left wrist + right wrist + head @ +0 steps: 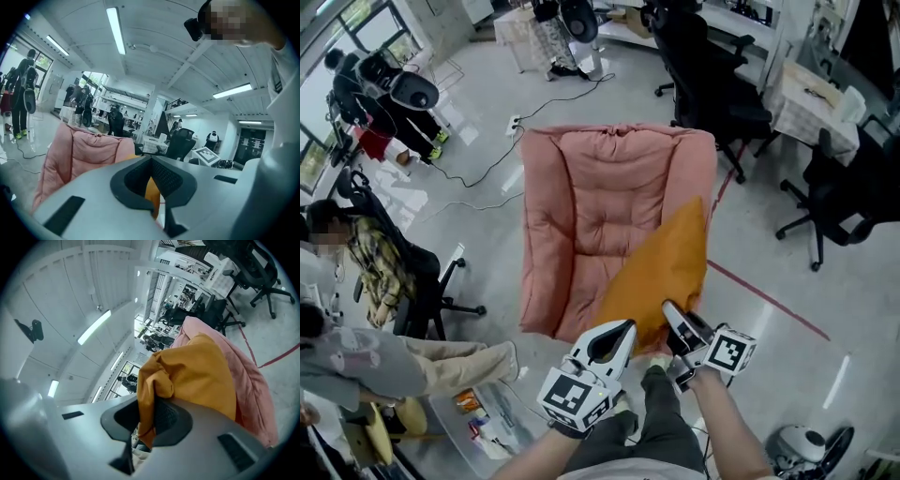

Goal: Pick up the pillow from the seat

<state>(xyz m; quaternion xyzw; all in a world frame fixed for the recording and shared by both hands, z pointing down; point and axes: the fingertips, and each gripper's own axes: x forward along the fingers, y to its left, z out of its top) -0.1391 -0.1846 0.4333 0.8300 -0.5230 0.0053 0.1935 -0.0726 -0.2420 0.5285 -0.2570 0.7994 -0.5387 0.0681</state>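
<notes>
Grey polished floor (787, 309) fills the room, with a red line (759, 295) taped across it, a black cable (487, 169) trailing over it and black office chairs (712, 84) beyond. A pink padded seat (600, 197) sits low on that floor. The orange pillow (661, 272) slants over the seat's near right part, its far corner reaching up toward the right side bolster (whether it touches the cushion under it cannot be told). Both tools have it by its near edge. The left gripper (614, 342) has its jaws nearly together on a thin fold of orange fabric. The right gripper (675, 319), just beside it, is clamped on a thicker bunch of the same cloth, which bulges out above its jaws.
</notes>
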